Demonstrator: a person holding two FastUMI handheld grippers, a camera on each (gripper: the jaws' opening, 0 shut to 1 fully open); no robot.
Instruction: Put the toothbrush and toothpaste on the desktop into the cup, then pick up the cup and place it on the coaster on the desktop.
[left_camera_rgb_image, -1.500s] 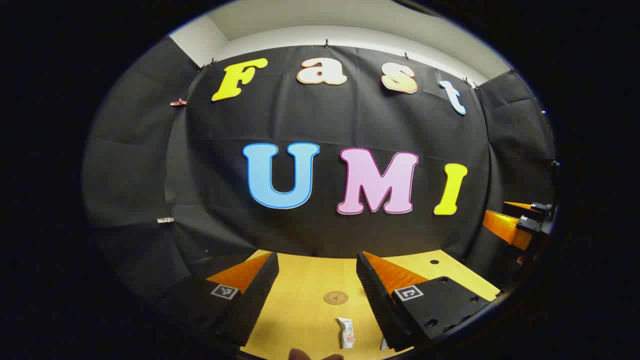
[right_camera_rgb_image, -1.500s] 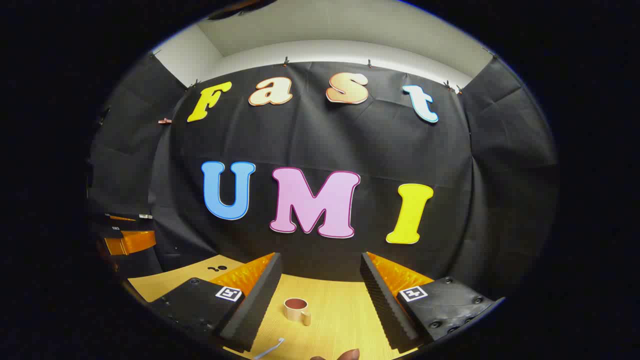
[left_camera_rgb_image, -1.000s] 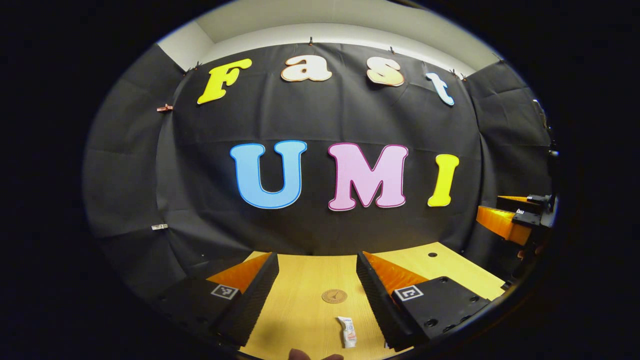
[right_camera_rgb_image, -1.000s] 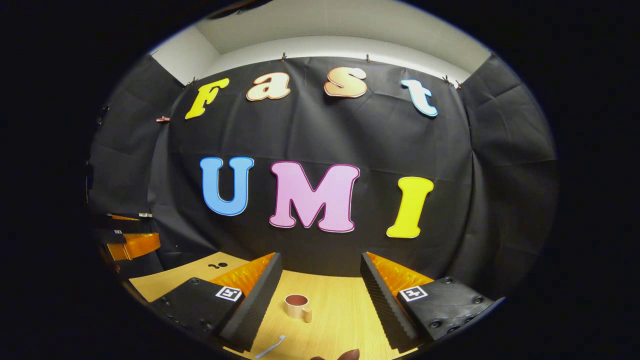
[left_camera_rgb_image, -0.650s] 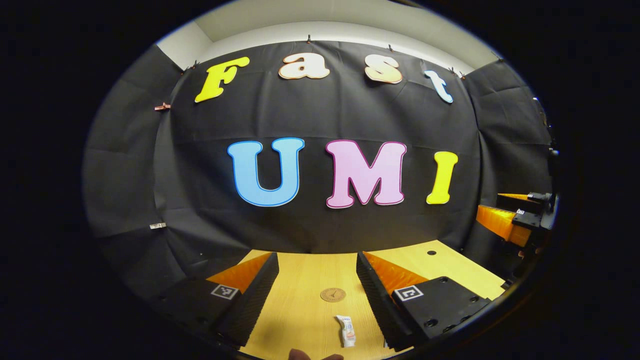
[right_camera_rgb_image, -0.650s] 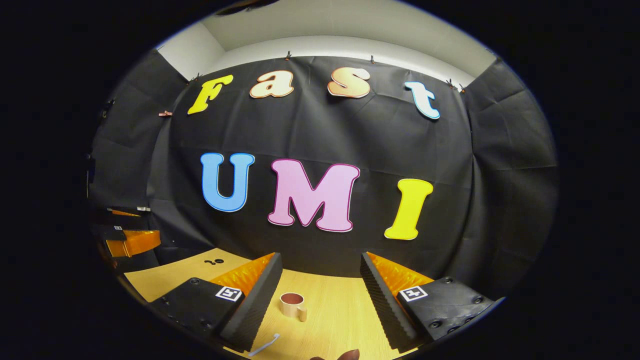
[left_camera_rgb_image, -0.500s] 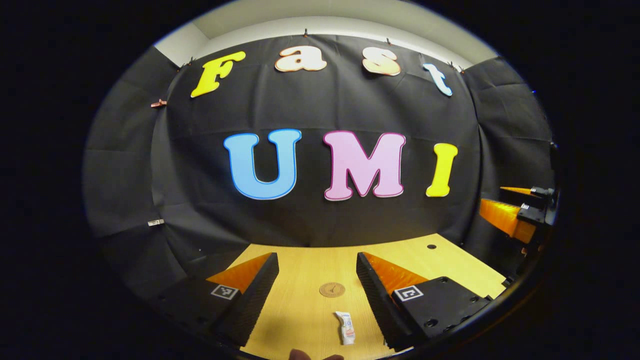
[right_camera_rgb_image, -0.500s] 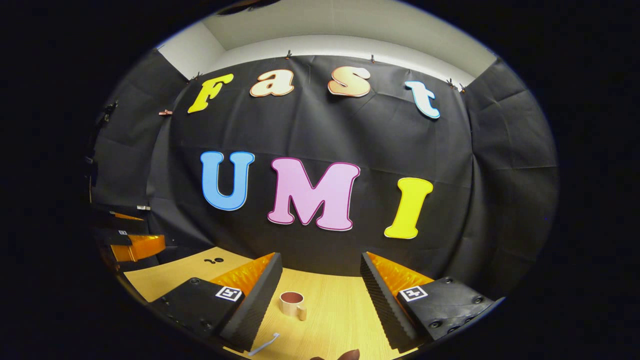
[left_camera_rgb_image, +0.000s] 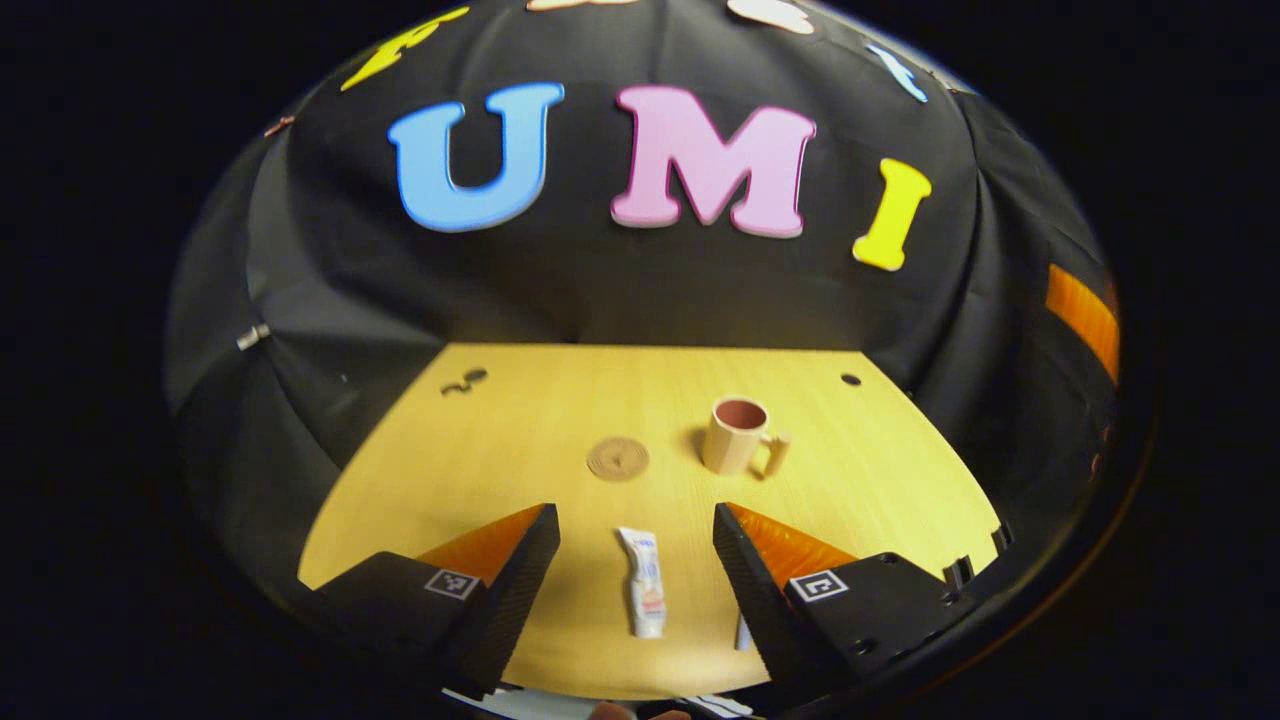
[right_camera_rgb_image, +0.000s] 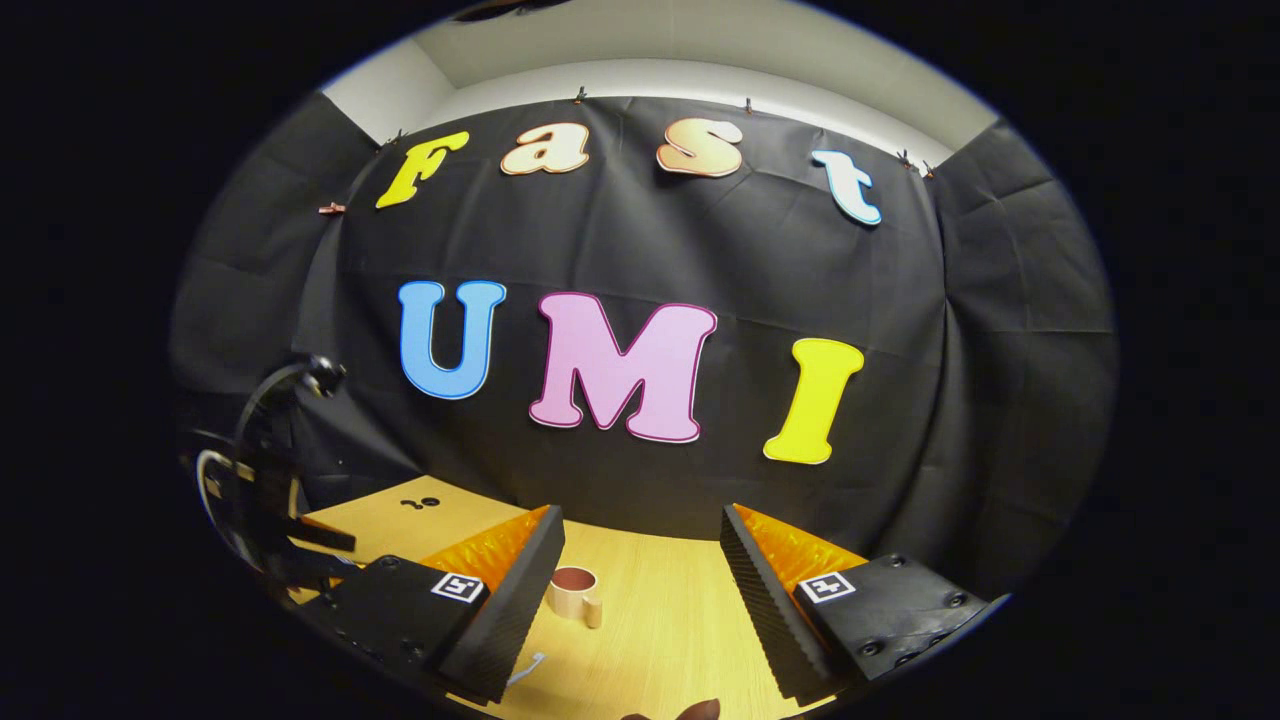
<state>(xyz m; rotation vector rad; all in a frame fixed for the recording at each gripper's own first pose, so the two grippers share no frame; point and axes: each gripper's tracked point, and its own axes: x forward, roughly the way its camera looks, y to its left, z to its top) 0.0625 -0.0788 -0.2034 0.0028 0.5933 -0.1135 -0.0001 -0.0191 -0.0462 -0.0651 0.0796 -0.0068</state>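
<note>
Now the left claw (left_camera_rgb_image: 635, 560), spread wide, has tipped down toward the surface (left_camera_rgb_image: 520, 410), framing the toothpaste (left_camera_rgb_image: 645, 596); the right claw (right_camera_rgb_image: 640, 590) stays spread, idle.

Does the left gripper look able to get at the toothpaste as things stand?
Probably yes. The left gripper is open, the toothpaste lies flat on the desk between its fingers, and nothing lies over it; the cup stands farther off.

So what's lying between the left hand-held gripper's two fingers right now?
In the left gripper view, the small white toothpaste tube lies on the yellow wooden desktop, untouched, between the open fingers.
</note>
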